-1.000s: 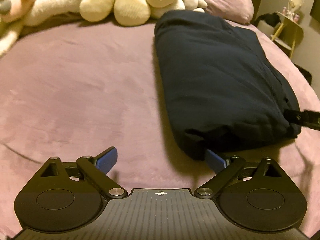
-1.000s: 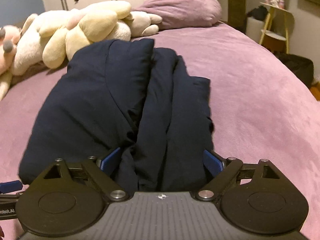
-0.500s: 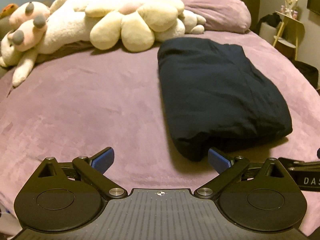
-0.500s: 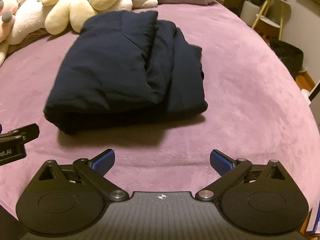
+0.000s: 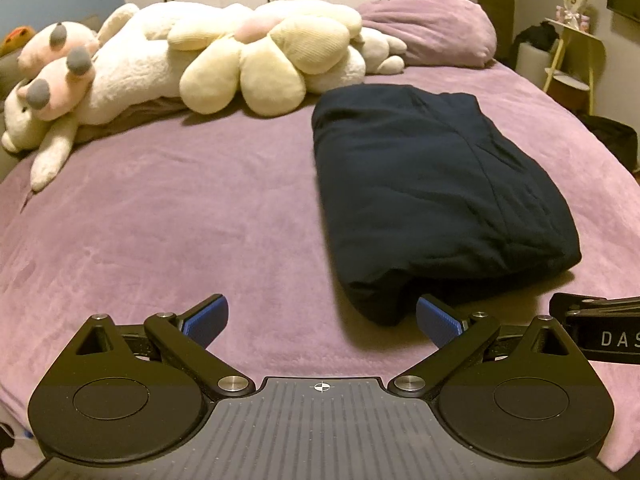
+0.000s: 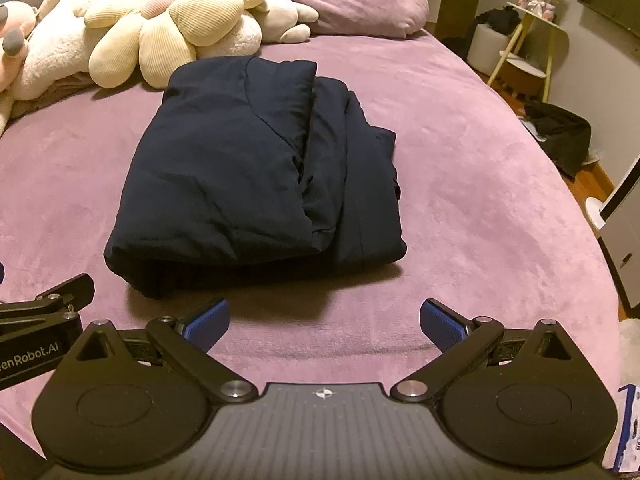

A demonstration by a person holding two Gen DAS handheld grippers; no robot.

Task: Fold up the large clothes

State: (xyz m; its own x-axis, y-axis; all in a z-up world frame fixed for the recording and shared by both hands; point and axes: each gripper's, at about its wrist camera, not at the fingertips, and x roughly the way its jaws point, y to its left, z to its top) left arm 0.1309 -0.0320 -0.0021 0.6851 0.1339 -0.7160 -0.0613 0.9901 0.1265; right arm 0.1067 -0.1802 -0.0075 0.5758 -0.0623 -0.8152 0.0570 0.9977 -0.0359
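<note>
A dark navy garment (image 5: 432, 188) lies folded in a thick rectangular bundle on the purple bed (image 5: 160, 220). It also shows in the right wrist view (image 6: 256, 176), with layered folds along its right side. My left gripper (image 5: 322, 318) is open and empty, just short of the bundle's near left corner. My right gripper (image 6: 324, 322) is open and empty, a short way back from the bundle's near edge. Neither touches the garment. The left gripper's arm shows at the right wrist view's left edge (image 6: 44, 304).
Cream and pink plush toys (image 5: 200, 64) and a purple pillow (image 5: 432, 32) line the head of the bed. A yellow side table (image 6: 532, 40), a white stool and a black bag (image 6: 560, 136) stand on the floor to the right of the bed.
Both grippers let go of the garment's near edge and pulled back and up. The folded bundle stays where it lay on the bed.
</note>
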